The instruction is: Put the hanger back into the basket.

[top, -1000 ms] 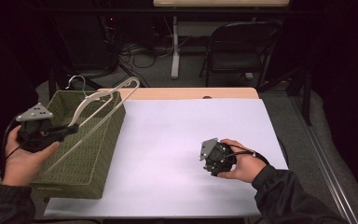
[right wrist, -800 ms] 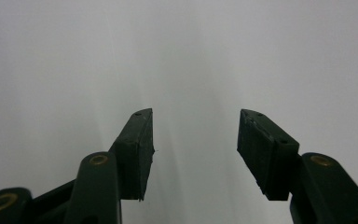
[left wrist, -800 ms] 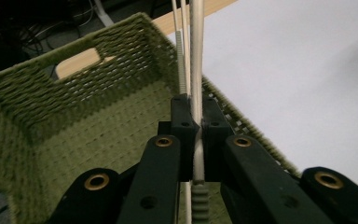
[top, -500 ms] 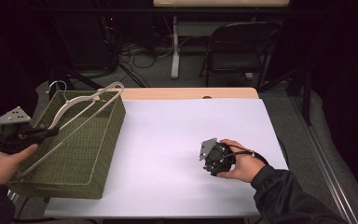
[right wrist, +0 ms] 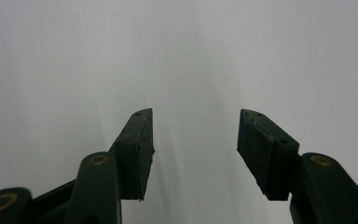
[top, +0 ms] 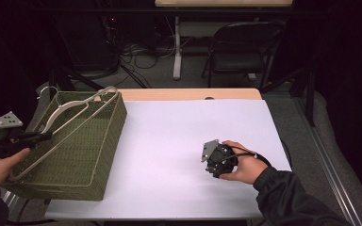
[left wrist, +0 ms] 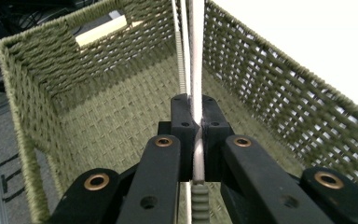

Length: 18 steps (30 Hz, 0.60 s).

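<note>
Green woven basket (top: 70,141) now has the cream hanger (top: 70,110) lower inside; left gripper (top: 45,137) fingers clamped on it, right gripper (top: 212,160) fingers apart, idle on bench (top: 179,127) beside the basket.

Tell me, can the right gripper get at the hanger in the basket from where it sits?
Probably yes: the right gripper rests open on the bare white table, nothing between it and the green basket. The hanger pokes above the rim, though the left gripper already clamps it.
</note>
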Available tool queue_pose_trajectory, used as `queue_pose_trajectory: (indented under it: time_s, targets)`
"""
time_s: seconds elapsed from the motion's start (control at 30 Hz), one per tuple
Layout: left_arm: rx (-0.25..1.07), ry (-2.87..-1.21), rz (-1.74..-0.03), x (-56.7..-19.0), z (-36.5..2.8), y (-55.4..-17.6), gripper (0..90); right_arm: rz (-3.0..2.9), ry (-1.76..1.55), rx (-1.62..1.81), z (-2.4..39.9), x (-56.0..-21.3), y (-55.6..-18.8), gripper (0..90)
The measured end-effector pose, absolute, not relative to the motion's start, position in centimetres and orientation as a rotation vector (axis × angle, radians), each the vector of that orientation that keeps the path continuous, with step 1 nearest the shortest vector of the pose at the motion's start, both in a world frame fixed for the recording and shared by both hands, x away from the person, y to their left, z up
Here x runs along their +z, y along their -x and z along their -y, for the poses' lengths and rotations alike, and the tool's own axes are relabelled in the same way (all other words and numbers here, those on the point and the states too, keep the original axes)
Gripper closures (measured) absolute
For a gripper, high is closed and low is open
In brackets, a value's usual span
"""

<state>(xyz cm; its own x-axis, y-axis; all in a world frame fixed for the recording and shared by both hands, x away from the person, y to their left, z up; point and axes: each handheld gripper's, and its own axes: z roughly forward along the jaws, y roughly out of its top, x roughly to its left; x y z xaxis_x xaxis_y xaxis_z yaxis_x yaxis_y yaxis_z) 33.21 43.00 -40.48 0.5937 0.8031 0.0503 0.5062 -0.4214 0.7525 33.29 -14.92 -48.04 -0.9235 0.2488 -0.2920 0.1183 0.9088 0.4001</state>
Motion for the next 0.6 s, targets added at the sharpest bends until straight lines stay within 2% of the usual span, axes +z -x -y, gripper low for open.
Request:
queue_pose_trajectory:
  time_s: [0.6]
  targets:
    - [0.479,-2.170,-1.044,-43.9,-44.4,-34.1,87.0,-2.737,-0.262,0.540,14.8,-48.2,-33.4,45.7]
